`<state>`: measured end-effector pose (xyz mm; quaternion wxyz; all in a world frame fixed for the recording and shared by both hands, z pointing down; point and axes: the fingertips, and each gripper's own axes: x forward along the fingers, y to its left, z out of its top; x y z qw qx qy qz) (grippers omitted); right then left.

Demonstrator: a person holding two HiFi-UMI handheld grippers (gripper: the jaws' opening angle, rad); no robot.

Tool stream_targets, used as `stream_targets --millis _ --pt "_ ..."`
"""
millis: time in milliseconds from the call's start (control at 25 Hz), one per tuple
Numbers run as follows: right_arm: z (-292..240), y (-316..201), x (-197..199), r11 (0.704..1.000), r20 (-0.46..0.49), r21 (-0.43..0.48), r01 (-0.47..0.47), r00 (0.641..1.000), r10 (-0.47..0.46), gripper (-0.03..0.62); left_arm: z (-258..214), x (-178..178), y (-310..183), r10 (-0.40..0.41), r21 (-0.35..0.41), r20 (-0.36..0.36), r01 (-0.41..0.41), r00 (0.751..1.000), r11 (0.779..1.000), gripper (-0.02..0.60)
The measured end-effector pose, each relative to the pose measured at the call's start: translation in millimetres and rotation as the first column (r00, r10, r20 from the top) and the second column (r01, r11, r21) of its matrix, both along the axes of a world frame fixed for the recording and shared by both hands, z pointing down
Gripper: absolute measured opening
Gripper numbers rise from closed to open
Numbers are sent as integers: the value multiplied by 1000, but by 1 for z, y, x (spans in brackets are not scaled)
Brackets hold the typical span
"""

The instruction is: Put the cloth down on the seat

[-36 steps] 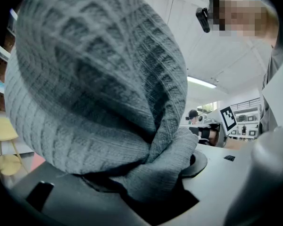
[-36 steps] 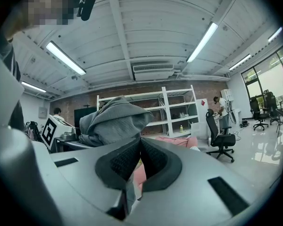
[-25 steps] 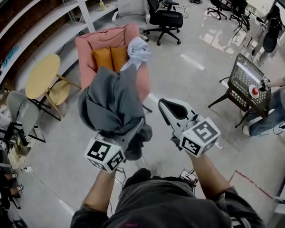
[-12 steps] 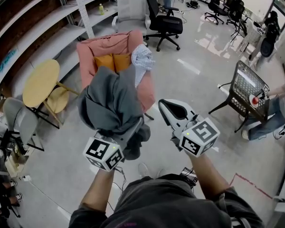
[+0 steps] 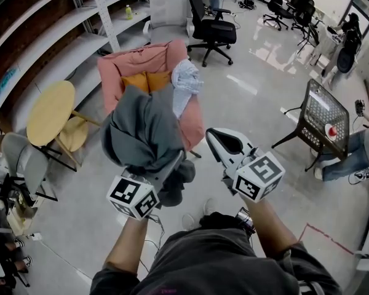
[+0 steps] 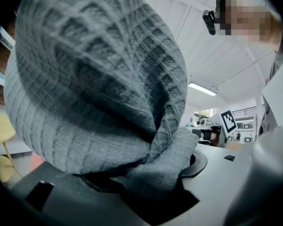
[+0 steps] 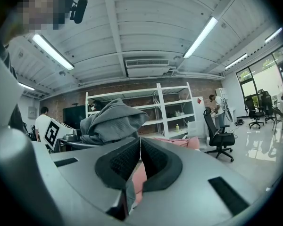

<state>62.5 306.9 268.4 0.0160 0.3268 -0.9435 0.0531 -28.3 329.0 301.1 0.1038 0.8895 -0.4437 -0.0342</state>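
A grey knitted cloth (image 5: 144,131) hangs bunched from my left gripper (image 5: 172,168), which is shut on it; the fabric covers the jaw tips. In the left gripper view the cloth (image 6: 99,79) fills most of the picture, pinched in the left gripper (image 6: 153,175). Ahead stands a pink armchair (image 5: 126,57) with orange cushions (image 5: 149,80); the held cloth hides most of its seat. A pale blue-white garment (image 5: 186,82) lies on its right arm. My right gripper (image 5: 224,143) is shut and empty, to the right of the cloth. The right gripper (image 7: 140,142) shows its pads touching.
A yellow round table (image 5: 49,106) and a grey chair (image 5: 24,155) stand left of the armchair, white shelving (image 5: 61,35) behind. A black office chair (image 5: 212,23) is beyond it. At right a wire mesh chair (image 5: 320,112) and a seated person (image 5: 363,143).
Both grippers keep their pose, and the cloth stays gripped. The armchair has slid slightly lower in the view. The person at the right has shifted toward the frame edge.
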Motion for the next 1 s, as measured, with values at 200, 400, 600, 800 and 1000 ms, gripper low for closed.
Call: stream_targets --millis 200,400,600,800,1000 --pt "5 -25 -3 1000 -2 -8 3 1000 -3 17 6 -2 -24 4 -14 -2 -4 1000 1000 310" --pt "9 -66 -1 1000 -2 -21 19 1000 -19 17 9 3 -64 -7 -28 -7 7 1000 1000 310" --pt "15 -118 6 999 7 -42 35 999 -35 17 13 10 -113 -26 -48 3 26 1000 999 310" --pt "26 -172 24 995 15 -77 57 998 -56 17 19 21 -163 -60 -73 14 61 998 995 310" --pt "28 -228 38 992 20 -94 88 996 -87 17 17 31 -213 -98 -85 33 100 995 991 310"
